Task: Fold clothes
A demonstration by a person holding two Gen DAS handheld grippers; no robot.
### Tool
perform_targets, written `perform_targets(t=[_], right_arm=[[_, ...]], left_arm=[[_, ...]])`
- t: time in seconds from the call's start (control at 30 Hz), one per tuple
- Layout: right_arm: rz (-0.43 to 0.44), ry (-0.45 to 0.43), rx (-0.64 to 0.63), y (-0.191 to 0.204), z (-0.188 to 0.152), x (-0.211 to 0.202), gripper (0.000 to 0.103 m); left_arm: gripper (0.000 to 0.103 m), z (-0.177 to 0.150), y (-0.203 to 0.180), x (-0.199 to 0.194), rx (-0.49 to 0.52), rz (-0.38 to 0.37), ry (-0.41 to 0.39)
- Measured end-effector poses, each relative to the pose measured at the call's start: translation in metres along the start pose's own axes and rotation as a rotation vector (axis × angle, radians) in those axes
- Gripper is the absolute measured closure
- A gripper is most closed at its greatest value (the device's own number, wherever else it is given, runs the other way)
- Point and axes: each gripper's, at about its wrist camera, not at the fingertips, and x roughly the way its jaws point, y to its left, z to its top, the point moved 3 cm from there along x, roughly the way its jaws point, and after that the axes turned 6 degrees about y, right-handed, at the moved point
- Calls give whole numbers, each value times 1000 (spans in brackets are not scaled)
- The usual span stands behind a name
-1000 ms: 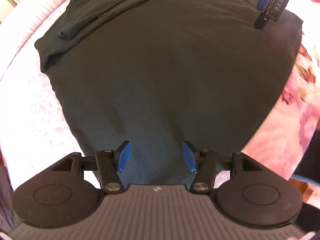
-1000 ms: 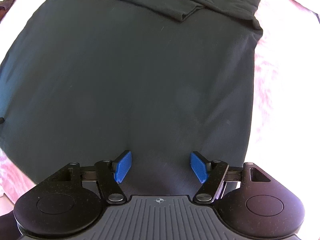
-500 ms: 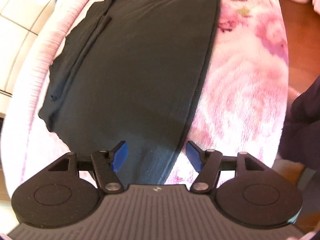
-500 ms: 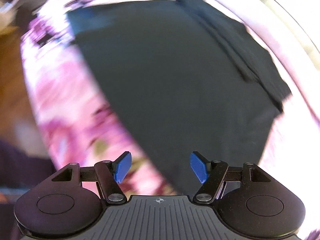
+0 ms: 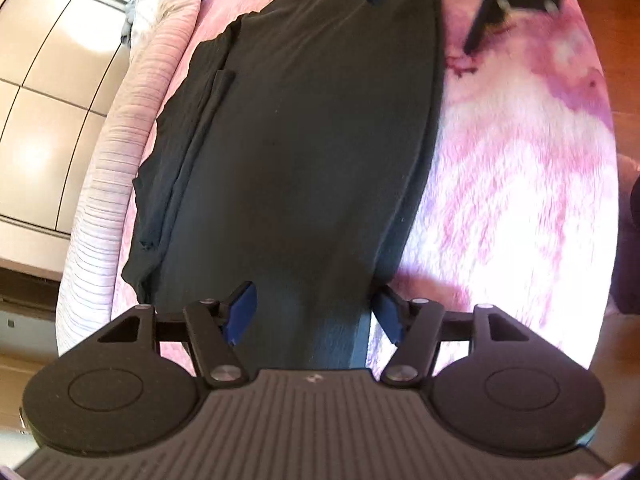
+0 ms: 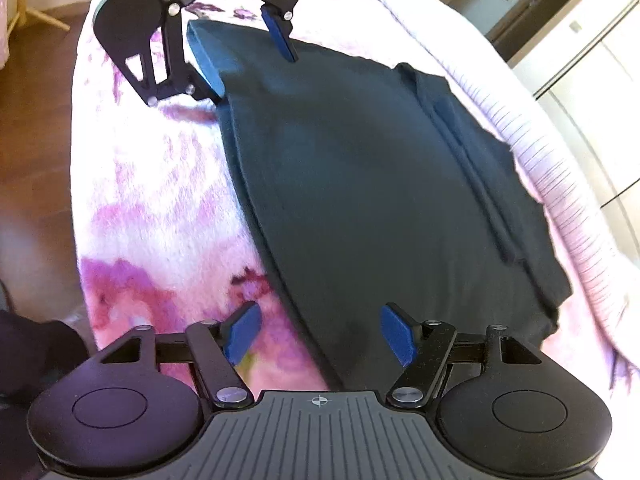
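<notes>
Item: my left gripper (image 5: 314, 316), black frame with blue pads, angled down over the near end of the dark flat-lying cotton garment (image 5: 296, 152). Jaws stand apart, gripping nothing; the garment's long right edge passes just inside the right pad.

Item: my right gripper (image 6: 320, 334), same build, angled down at the opposite end. Jaws wide, empty; the garment's edge runs between the pads, left pad over blanket, right pad over cloth.

Item: garment, spread on a pink floral fleece blanket (image 5: 520, 184), a sleeve folded inward along its far side.

Views: the right wrist view shows my left gripper (image 6: 252, 56) whole, straddling the garment's corner; the left wrist view catches my right gripper (image 5: 432, 0) only in blurred part.

Room: open blanket beside the near long edge; a ribbed pale bedspread (image 6: 560, 168) borders the folded side; brown wooden floor (image 6: 32, 128) beyond the blanket.
</notes>
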Motion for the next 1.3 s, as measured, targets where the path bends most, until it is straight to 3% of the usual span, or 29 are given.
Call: perform_targets(t=[0.17,0.27,0.43,0.47,0.53,0.7,0.73,0.77,0.93,1.0,1.07,1.2,1.3], right_arm=[[-137,87,-18,-33,-42,10,34],[-204,142,-25,-47,-66,12,34],[-210,136,-79,-49,-61,19,35],[-212,131,-89,-48,-58,21,35],[-214,127,-100,-45,-55,22,35],[-223,153,-93,-51,-70,20,35],[-222,156,-86,-51,-72,18,35],[-221,157,-82,-51,-71,17,35],[-184,104,-63,-35,-49,7,35],[-164,67,-77,-26,-36,6,35],[-153,43,-89,-21,-27,9,35],[-160,42,-83,-29,-26,17,35],[-185,70,-95,-39,-40,19,35]], left_arm=[[40,-23,14,11,-71,40,96],[44,-12,10,6,-80,40,94],[42,13,-5,6,-26,53,22],[36,12,-3,8,-27,59,22],[35,5,3,12,-33,72,22],[36,-19,24,23,-84,110,132],[41,-15,25,22,-98,106,130],[46,-5,22,16,-91,91,97],[41,53,-13,-10,2,12,-108],[41,62,-16,-6,10,16,-128],[32,67,-17,-1,11,25,-139],[32,46,1,10,14,79,-96],[37,17,19,19,-16,115,9]])
